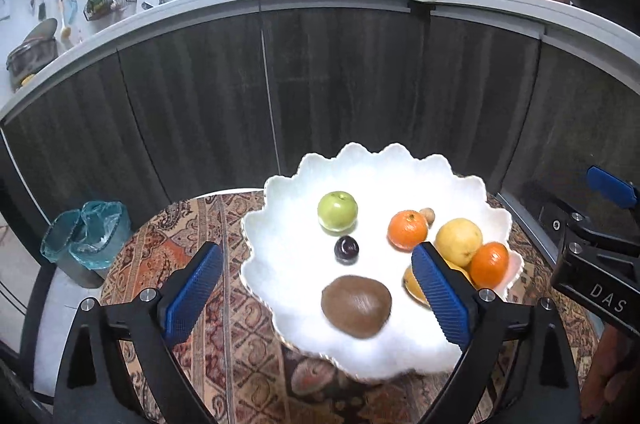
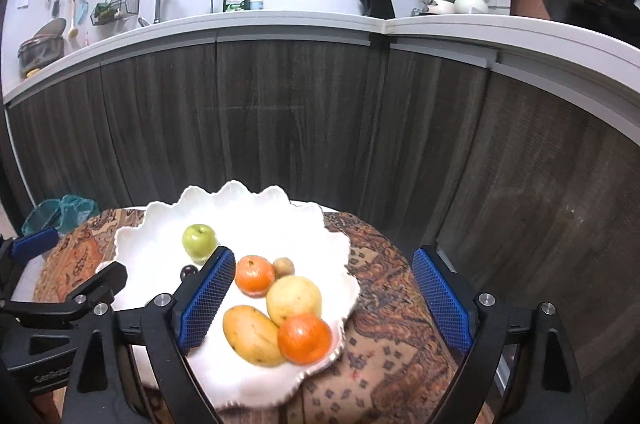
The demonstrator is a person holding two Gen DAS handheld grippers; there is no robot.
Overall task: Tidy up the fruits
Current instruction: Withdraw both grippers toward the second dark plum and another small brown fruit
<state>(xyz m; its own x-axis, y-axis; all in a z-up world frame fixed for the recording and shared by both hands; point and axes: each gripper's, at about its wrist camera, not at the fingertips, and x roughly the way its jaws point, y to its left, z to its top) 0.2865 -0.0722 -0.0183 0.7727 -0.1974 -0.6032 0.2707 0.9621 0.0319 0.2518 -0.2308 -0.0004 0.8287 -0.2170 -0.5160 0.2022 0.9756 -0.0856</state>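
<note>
kitchen cabinets back a patterned surface [image 1: 192,264] carrying a white scalloped bowl [image 1: 280,191]. left gripper [image 1: 316,298] and right gripper [image 2: 324,304] hover over it, jaws released and empty. kiwi [image 1: 356,306] lies nearest the bowl's front rim: light, soft, bruisable; grasp gently across its short sides.

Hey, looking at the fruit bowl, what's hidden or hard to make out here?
- Kiwi: hidden in the right wrist view behind the left gripper.
- Mango: in the left wrist view, mostly behind a blue pad.
- Plum: right wrist view, partly covered by the right gripper.
</note>
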